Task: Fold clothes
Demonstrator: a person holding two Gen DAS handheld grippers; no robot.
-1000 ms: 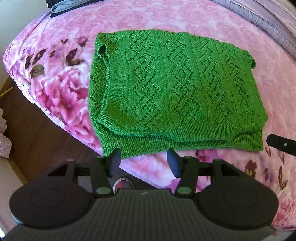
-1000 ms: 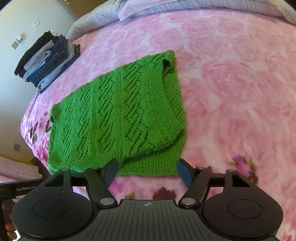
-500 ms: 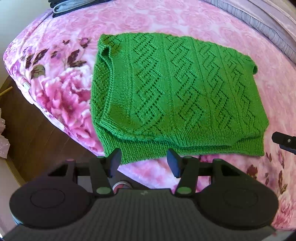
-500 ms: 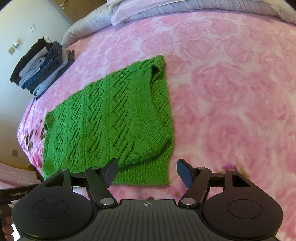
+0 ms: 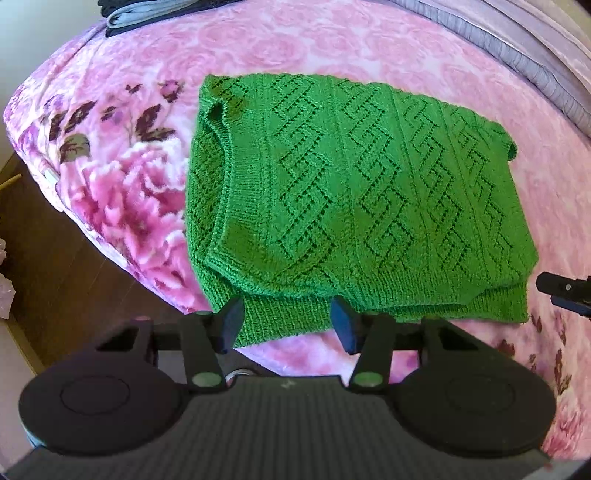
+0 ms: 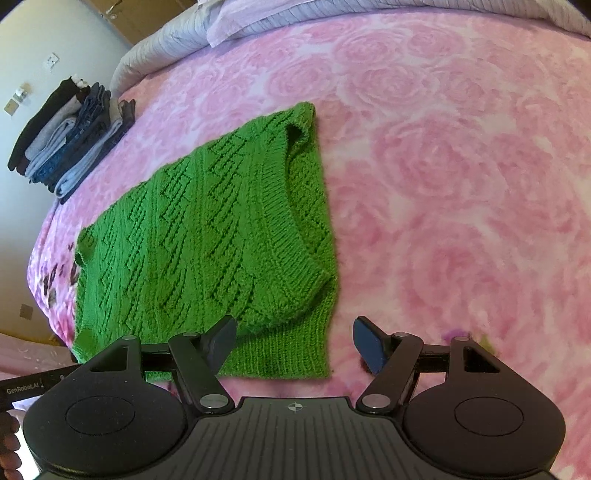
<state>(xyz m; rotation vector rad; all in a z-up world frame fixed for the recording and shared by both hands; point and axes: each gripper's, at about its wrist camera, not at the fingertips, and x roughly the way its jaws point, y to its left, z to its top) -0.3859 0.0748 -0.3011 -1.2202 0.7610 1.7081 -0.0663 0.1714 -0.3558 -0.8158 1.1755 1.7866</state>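
Observation:
A green knitted sweater (image 5: 354,199) lies folded in half on a pink rose-patterned blanket (image 5: 122,192); its ribbed hem faces me. My left gripper (image 5: 287,325) is open, its fingertips just over the near left hem corner, nothing between them. In the right wrist view the same sweater (image 6: 207,240) fills the left half. My right gripper (image 6: 294,343) stands open over the near right hem corner, its left finger above the knit and its right finger above bare blanket (image 6: 461,192).
A stack of folded dark and grey clothes (image 6: 70,144) sits at the bed's far corner, also visible as the stack (image 5: 147,11) at top. Grey pillows (image 5: 524,55) lie along the far edge. Brown floor (image 5: 48,280) drops off left. A hand (image 6: 9,443) shows at lower left.
Both grippers have moved forward toward the sweater's near hem; it now sits closer and larger in both views. Jaws stay open and the sweater has not moved.

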